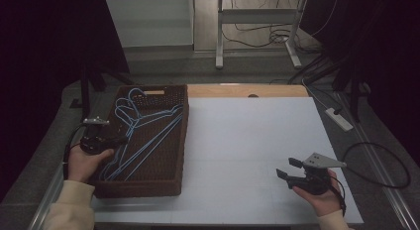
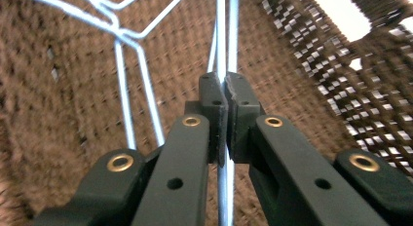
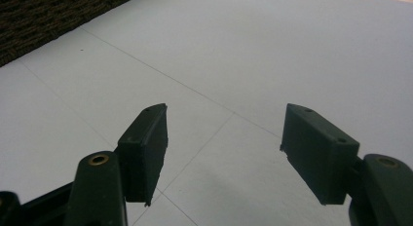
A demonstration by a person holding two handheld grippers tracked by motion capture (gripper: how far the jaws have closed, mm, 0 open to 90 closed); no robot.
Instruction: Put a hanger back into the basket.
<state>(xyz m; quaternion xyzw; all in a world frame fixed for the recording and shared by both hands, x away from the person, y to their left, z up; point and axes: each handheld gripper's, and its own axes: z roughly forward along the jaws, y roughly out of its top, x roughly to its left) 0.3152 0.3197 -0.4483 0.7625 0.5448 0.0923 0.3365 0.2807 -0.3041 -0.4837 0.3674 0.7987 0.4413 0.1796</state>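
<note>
Left tongs (image 1: pixel 118 139) reach into the brown wicker basket (image 1: pixel 171 183), pinched on a blue wire hanger (image 1: pixel 148 128) lying among others inside. Right tongs (image 1: pixel 288 168) hover wide, empty, over the white worktop (image 1: pixel 247 136).

brown woven basket (image 1: pixel 171 141) sits at left of the white table top (image 1: pixel 247 141), long side running away from the person. inside it lie several light blue wire hangers (image 1: pixel 143 136), overlapped, hooks toward the far end. left gripper (image 1: pixel 116 140) held over the basket's left rim, jaws reaching in among the hangers; grip not resolvable from here. right gripper (image 1: pixel 288 168) rests in the hand at the near right of the table, jaws apart, nothing between them, pointing left toward the basket, well apart from it.
</note>
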